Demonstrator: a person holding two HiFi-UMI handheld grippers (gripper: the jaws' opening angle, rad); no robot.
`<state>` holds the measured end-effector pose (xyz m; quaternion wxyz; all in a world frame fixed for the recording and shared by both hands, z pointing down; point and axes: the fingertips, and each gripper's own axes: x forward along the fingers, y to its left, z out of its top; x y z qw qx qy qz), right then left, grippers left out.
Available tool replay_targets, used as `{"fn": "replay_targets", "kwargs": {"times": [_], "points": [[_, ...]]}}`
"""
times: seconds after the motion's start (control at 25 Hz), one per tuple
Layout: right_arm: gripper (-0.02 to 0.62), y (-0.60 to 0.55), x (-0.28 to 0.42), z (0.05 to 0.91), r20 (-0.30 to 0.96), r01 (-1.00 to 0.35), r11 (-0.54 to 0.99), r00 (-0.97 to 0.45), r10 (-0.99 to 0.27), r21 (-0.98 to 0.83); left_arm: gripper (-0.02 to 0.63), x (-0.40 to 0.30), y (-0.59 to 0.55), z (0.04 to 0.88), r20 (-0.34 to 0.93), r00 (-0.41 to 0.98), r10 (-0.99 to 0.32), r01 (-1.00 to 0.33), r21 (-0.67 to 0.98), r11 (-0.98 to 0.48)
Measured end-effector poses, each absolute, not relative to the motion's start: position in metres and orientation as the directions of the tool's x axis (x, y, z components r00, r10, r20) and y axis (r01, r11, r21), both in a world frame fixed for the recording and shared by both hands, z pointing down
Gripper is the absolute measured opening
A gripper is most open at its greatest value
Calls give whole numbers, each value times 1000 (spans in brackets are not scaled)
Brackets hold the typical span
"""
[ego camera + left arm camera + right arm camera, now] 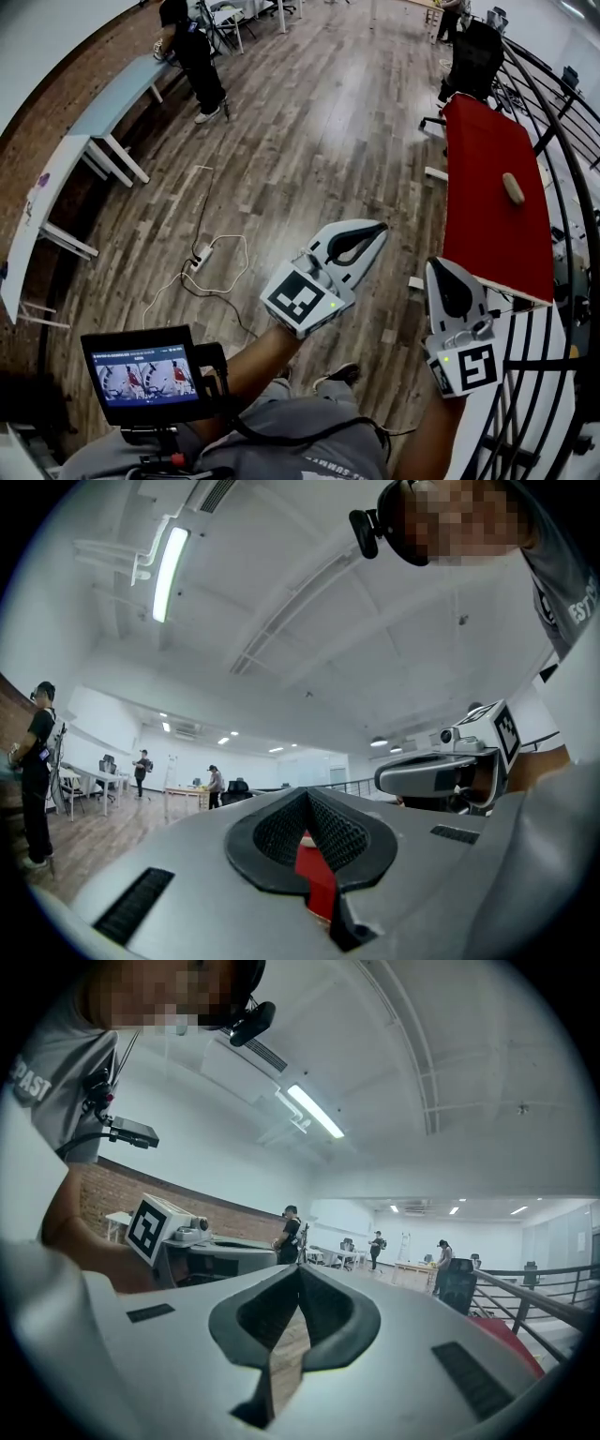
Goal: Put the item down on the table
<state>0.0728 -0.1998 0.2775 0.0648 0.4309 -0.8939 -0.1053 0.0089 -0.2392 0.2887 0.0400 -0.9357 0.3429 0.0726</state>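
Observation:
A small tan oblong item (pixel 513 187) lies on the red table (pixel 483 216) at the right of the head view, apart from both grippers. My left gripper (pixel 378 229) hangs over the wooden floor left of the table, its jaws shut with nothing in them. My right gripper (pixel 439 266) is near the table's near corner, also shut and empty. In the left gripper view the closed jaws (pixel 305 794) show a strip of red table (pixel 314 878) through the slit, with the right gripper (pixel 441 775) alongside. The right gripper view shows its closed jaws (pixel 300 1269) and the left gripper (pixel 192 1241).
A black railing (pixel 562 122) curves along the right beside the red table. A power strip with cables (pixel 202 258) lies on the wood floor. Pale tables (pixel 112 103) line the left wall, a person (pixel 192 47) stands by them, and a black chair (pixel 473 56) stands beyond the table.

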Motion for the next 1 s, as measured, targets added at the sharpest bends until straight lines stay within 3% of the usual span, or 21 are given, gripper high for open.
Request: {"fn": "replay_targets", "kwargs": {"times": [0.44,0.72,1.0], "points": [[3,-161,22,300,-27,-776,590,-610,-792,222,-2,-36,-203,307,-148,782,-605,-619,-85,-780],[3,-37,-63,279,-10,-797,542,-565,-825,267,-2,-123,-83,285,-188,800,-570,-592,-87,-801],[3,54,-98,275,-3,-776,566,-590,-807,277,-2,-158,6,284,-204,774,-600,-624,-78,-778]]}}
